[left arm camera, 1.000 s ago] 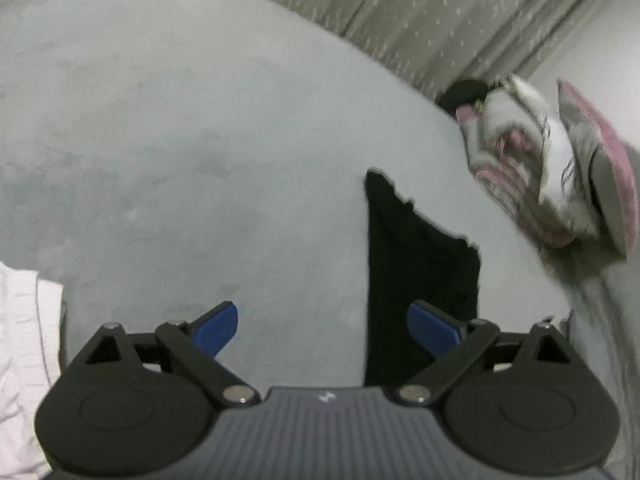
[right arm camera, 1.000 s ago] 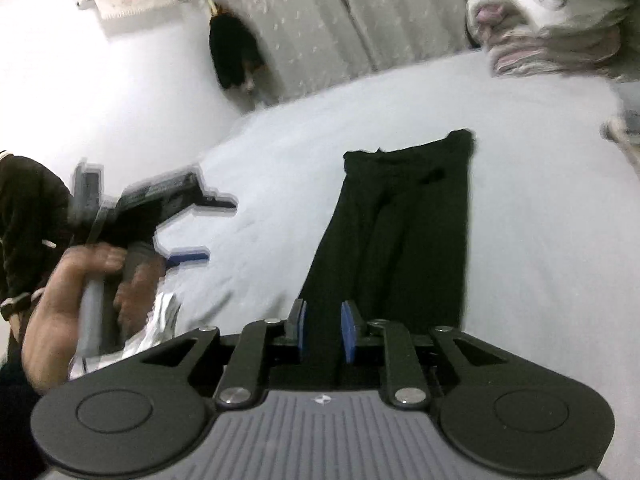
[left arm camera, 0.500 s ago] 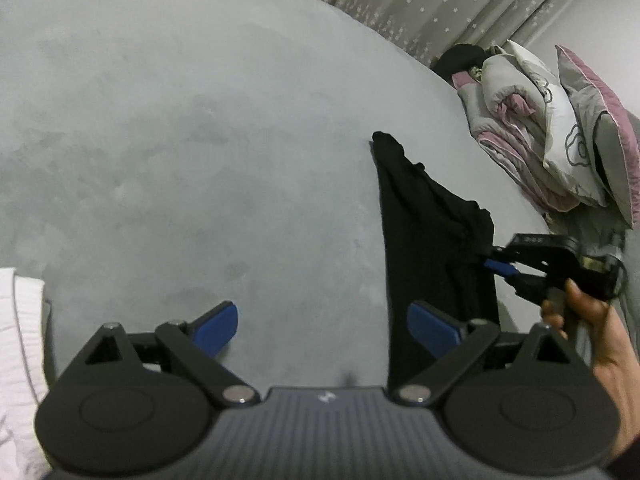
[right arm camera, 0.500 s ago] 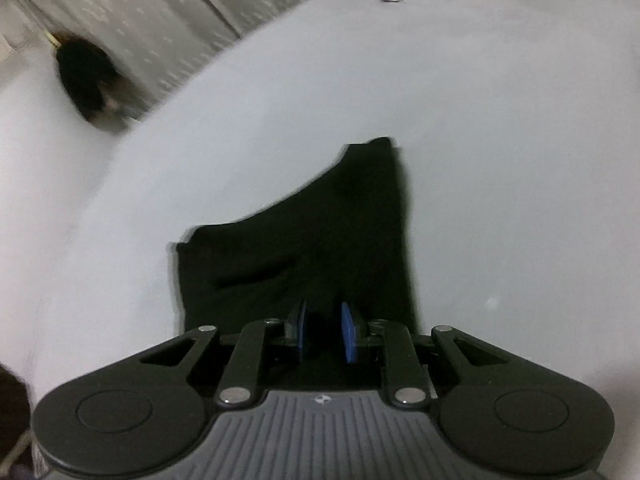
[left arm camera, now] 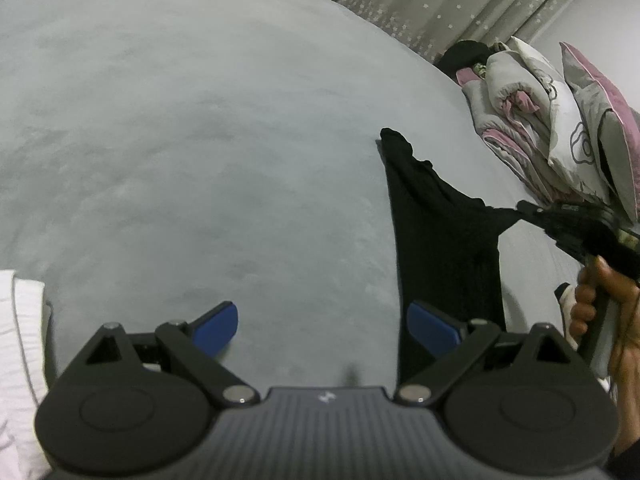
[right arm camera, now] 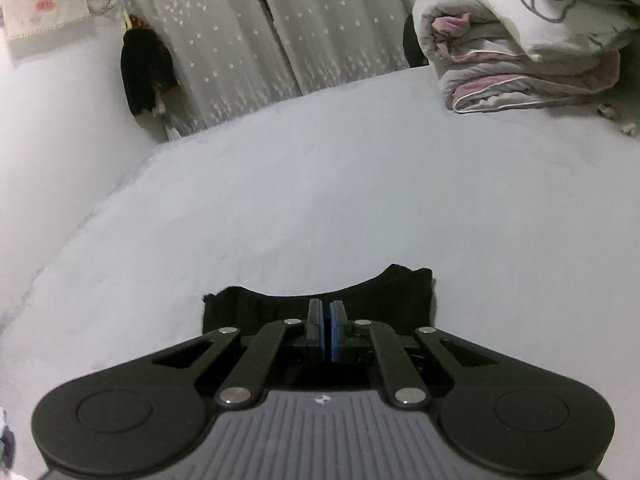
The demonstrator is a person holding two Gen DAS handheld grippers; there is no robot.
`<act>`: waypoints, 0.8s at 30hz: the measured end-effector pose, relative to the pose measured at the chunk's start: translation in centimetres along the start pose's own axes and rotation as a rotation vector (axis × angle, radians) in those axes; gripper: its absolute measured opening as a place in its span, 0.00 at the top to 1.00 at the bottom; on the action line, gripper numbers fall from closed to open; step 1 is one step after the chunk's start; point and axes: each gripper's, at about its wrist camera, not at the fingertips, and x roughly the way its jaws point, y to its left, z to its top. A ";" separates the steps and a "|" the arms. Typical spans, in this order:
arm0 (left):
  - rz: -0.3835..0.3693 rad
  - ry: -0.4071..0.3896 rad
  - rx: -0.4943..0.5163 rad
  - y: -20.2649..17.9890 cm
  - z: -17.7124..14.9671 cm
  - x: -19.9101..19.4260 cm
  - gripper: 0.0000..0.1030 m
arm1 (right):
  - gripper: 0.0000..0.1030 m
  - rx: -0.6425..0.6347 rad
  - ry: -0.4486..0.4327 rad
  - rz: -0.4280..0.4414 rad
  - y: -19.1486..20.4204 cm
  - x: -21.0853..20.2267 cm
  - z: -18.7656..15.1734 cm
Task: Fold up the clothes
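Right gripper (right arm camera: 325, 322), half a second ago apart over the black garment (left arm camera: 440, 236), has now pinched shut on its far corner and lifts it off the bed (left arm camera: 200, 140); a fold looks under way. Garment lies long on the bed's right side. Left gripper (left arm camera: 322, 322) hovers low beside it, jaws wide, holding nothing. Right hand (left arm camera: 600, 308) grips its handle upright.
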 end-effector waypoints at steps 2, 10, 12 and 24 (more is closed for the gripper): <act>0.003 0.004 0.002 0.1 -0.1 0.1 0.07 | 0.94 -0.001 0.012 -0.003 -0.2 -0.2 -0.5; 0.007 0.014 -0.006 0.3 0.1 0.3 0.07 | 0.65 0.042 0.045 0.044 -1.4 -2.5 -2.9; 0.003 0.011 -0.009 0.4 0.1 0.2 0.07 | 0.64 0.041 0.055 0.077 -1.5 -3.9 -3.9; -0.011 0.019 0.031 -1.3 -0.8 0.1 0.07 | 0.66 -0.023 0.261 0.336 0.9 -22.5 -26.4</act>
